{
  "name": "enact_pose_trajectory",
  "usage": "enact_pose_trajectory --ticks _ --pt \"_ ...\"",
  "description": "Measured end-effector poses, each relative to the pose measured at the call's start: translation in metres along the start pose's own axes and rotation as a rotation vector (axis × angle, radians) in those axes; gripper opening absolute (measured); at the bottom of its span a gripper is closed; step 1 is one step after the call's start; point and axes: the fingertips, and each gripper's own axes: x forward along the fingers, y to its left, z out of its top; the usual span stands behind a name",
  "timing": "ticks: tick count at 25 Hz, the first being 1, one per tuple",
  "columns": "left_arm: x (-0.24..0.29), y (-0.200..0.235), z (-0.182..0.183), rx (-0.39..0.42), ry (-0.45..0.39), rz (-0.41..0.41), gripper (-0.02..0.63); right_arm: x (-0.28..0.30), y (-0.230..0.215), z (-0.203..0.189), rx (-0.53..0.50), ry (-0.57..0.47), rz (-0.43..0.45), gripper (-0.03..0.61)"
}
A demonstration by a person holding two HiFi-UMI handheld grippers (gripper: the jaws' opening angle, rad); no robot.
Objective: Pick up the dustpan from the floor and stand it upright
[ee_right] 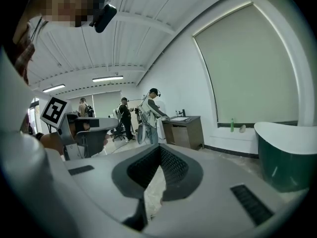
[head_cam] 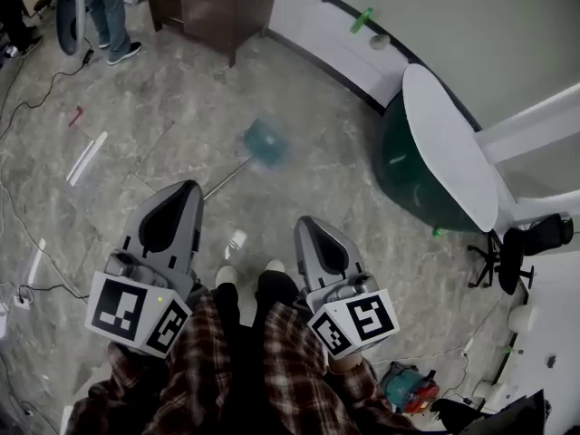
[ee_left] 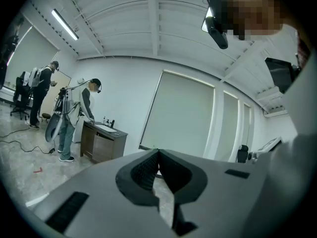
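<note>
- We hold the left gripper [head_cam: 188, 187] at waist height. Its jaws are pressed together at the tips, with nothing between them.
- The right gripper [head_cam: 304, 223] sits beside it at 3 o'clock. Its jaws also meet at the tips and grip nothing.
- The dustpan [head_cam: 265, 141] lies on the marbled floor [head_cam: 326, 166] at 12 o'clock from our shoes [head_cam: 227, 275], well apart from both grippers. It shows as a blurred teal shape.
- Its long thin handle [head_cam: 227, 178] runs from the pan toward 7 o'clock and ends near the left gripper's tip, down on the floor and not touching it.
- A round white-topped table [head_cam: 449, 143] with a dark green base stands at 2 o'clock from the dustpan's side of the room.
- A dark wooden cabinet [head_cam: 222, 3] stands against the wall at 12 o'clock, beyond the dustpan.
- A person [head_cam: 111, 12] in jeans stands at 11 o'clock, just beside the cabinet.
- A black office chair [head_cam: 509, 254] is at 3 o'clock, past the table.
</note>
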Motion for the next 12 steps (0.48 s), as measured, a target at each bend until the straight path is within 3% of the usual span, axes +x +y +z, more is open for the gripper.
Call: enact_pose_trajectory --ticks 8,12 --pt "0.057 0.033 0.009 -0.004 -0.022 0.166 0.012 0.075 -0.071 0.034 -0.002 -0.007 0.100 0.011" --pt "0.089 0.052 0.008 -0.056 -0.063 0.296 0.012 0.121 -0.106 0.049 -0.030 0.017 0.211 0.011"
